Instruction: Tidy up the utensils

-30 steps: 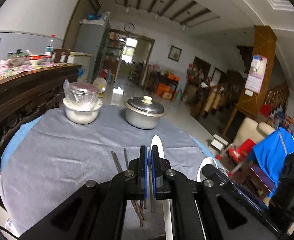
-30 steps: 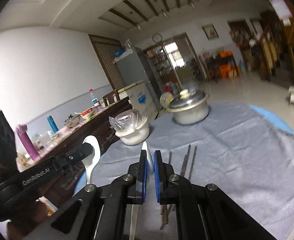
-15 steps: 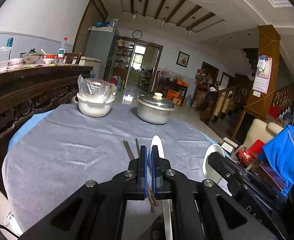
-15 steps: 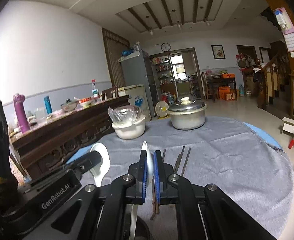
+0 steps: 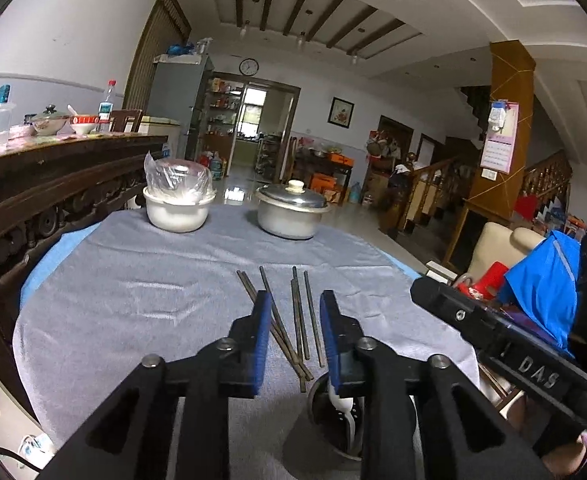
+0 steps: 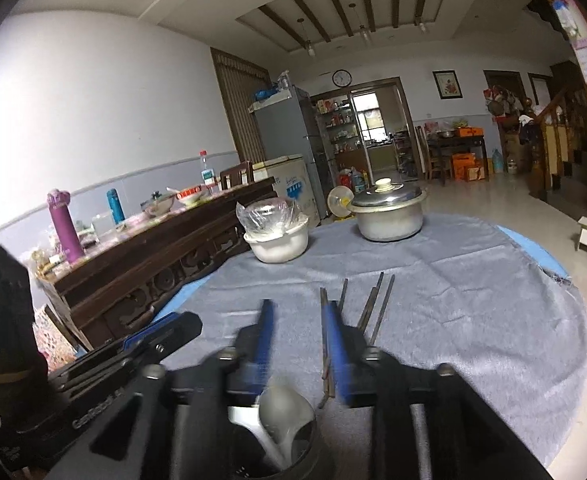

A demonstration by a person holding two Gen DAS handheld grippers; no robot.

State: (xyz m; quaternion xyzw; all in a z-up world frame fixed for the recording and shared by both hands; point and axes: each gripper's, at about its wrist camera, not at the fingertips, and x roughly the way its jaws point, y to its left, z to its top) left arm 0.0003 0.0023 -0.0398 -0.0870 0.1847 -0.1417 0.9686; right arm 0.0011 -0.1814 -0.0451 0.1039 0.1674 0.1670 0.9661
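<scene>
Several dark chopsticks (image 5: 297,316) lie on the grey cloth (image 5: 141,296) just ahead of both grippers; they also show in the right wrist view (image 6: 373,308). A round metal utensil holder (image 5: 321,408) stands at the near edge under the grippers, with white spoons (image 6: 283,412) inside it. One spoon (image 5: 343,404) shows in the left wrist view. My left gripper (image 5: 295,312) is open and empty above the holder. My right gripper (image 6: 297,322) is open and empty, blurred, right above the spoons in the holder (image 6: 301,452).
A white bowl with a plastic cover (image 5: 179,208) and a lidded steel pot (image 5: 291,214) stand at the far side of the round table. A dark carved wooden sideboard (image 5: 45,184) with bottles and bowls runs along the left. Chairs and blue fabric (image 5: 549,276) are at the right.
Both grippers held white spoons shut between their fingers and have opened. The spoons now sit in the metal holder below them.
</scene>
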